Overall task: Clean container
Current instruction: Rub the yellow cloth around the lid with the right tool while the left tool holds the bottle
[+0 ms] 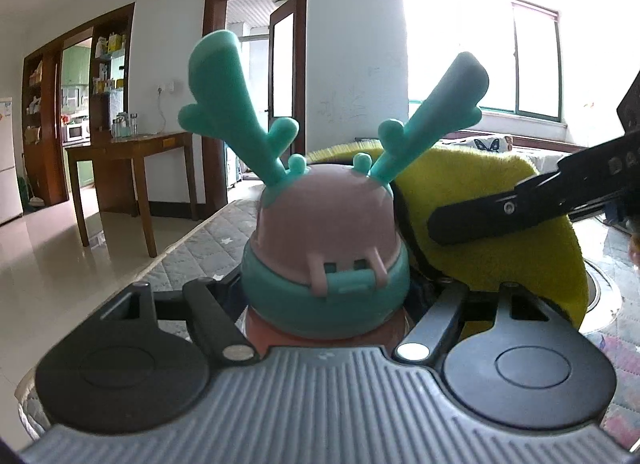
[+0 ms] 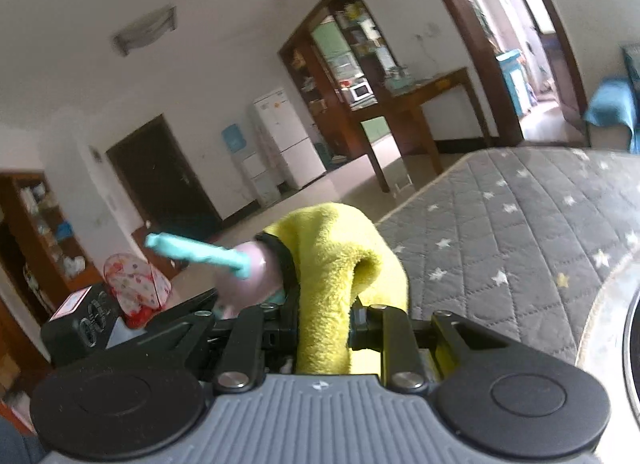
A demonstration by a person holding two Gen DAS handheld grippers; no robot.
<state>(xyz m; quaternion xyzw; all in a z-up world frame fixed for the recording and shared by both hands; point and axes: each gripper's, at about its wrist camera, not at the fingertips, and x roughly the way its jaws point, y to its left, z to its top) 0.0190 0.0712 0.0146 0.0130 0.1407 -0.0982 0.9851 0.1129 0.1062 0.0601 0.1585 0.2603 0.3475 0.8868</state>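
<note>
The left gripper (image 1: 324, 300) has its fingers partly open around a child's bottle (image 1: 326, 252), clamped on the body just under the teal collar; the finger pads themselves are hidden behind the bottle. The bottle stands upright with its long axis vertical, its pink domed lid (image 1: 328, 224) on top and two teal antlers (image 1: 224, 104) branching up and outward from the lid. In the right wrist view the same bottle (image 2: 248, 276) shows to the left of the cloth, its antlers (image 2: 196, 252) pointing away to the left. The right gripper (image 2: 324, 328) has its fingers closed tight on a yellow fleece cloth (image 2: 332, 264), which folds up and over from between them and lies against the side of the lid. From the left wrist view the cloth (image 1: 480, 200) bulges at the bottle's right side, with one black finger (image 1: 492, 216) of the right gripper reaching in from the right across it. Both grippers point slightly downward, held above a grey quilted mattress (image 2: 520, 224) with white stars. Beyond it stand a wooden table (image 1: 128, 152) and a white fridge (image 2: 288, 132).
</note>
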